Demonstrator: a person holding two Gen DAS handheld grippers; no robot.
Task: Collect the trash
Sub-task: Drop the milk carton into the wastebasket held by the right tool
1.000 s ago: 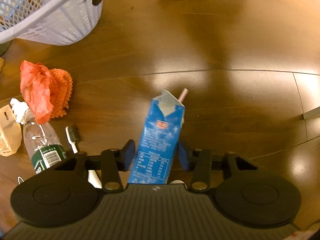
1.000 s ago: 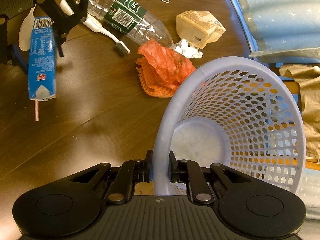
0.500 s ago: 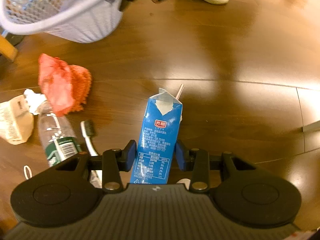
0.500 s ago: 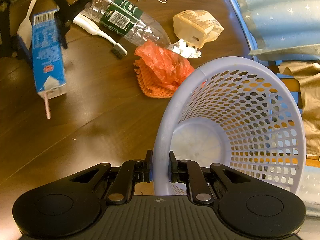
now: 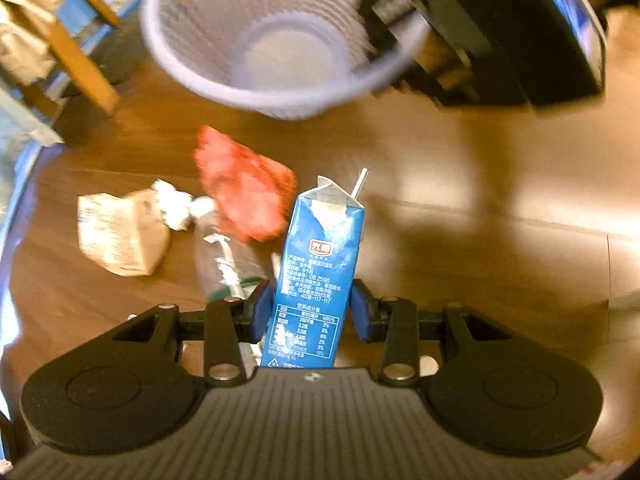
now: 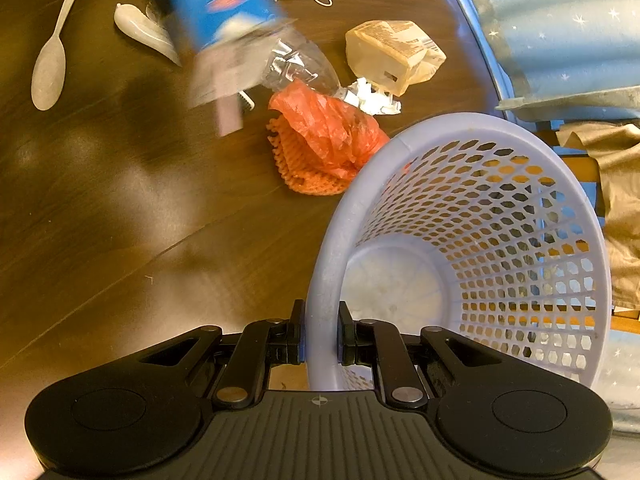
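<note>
Floor (image 6: pixel 120 208) is strewn with trash at its far side. Basket (image 6: pixel 472 240) is pinched at its near rim by the right gripper (image 6: pixel 320 340) and tilted, likely to receive trash. Carton (image 5: pixel 316 276), straw up, is clamped in the left gripper (image 5: pixel 310 312), off the floor, below the basket mouth.

Dark glossy wooden floor (image 6: pixel 120 220); blue starred cloth (image 6: pixel 560 20) at right.
</note>
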